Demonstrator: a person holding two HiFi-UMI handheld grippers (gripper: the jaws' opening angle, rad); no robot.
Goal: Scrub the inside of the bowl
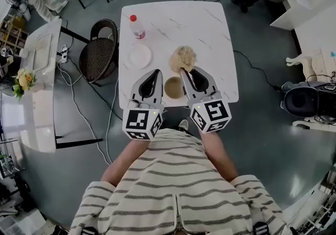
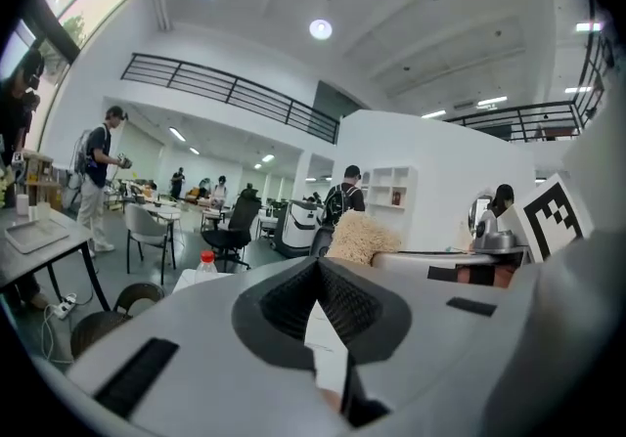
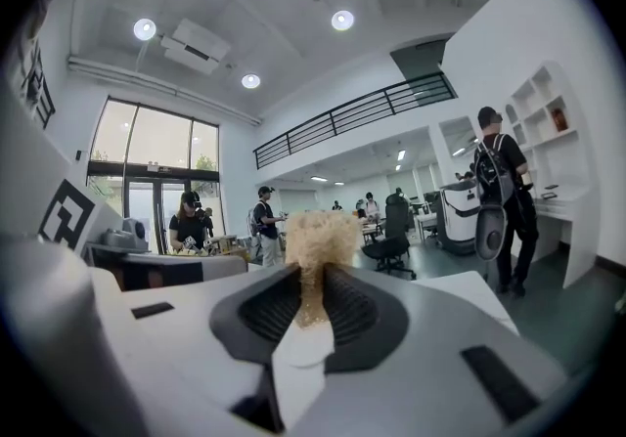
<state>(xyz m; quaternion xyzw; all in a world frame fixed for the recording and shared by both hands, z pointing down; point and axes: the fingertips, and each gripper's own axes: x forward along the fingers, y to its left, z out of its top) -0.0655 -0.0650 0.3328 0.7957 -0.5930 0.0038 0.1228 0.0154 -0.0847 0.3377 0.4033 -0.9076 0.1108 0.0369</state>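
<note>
— What was hard to make out in the head view?

— The person's hands, hidden beneath the two marker cubes (image 1: 143,121). One round brown bowl (image 1: 173,87) sat on the near part of the white, veined table (image 1: 210,29), between the two grippers. Its inside was too small to read.

— And the counts?

— One bowl. One tan, shaggy, fibrous scrubber (image 1: 182,58) lay just beyond it. One flat round white plate (image 1: 140,55) lay to the scrubber's left, and one clear bottle (image 1: 137,26) with a red cap stood farther off. One dark woven chair (image 1: 100,55) stood at the table's left edge. The left gripper (image 1: 156,73) tapered to a closed point at the bowl's left. The right gripper (image 1: 185,72) reached past the bowl's right side, its tip on the scrubber.

— The left gripper view?

— The bowl was hidden below the smooth grey body. The left gripper (image 2: 318,264) had its ribbed black pads together at the tip, with nothing between them. The scrubber (image 2: 360,237) showed beyond on the right. Only the cap and shoulders of the bottle (image 2: 205,264) rose over the left.

— The right gripper view?

— The bowl was out of sight again. The right gripper (image 3: 311,274) had its ribbed pads clamped on the scrubber (image 3: 318,235), a narrow strip pinched between them and the bushy head standing above the tips.
</note>
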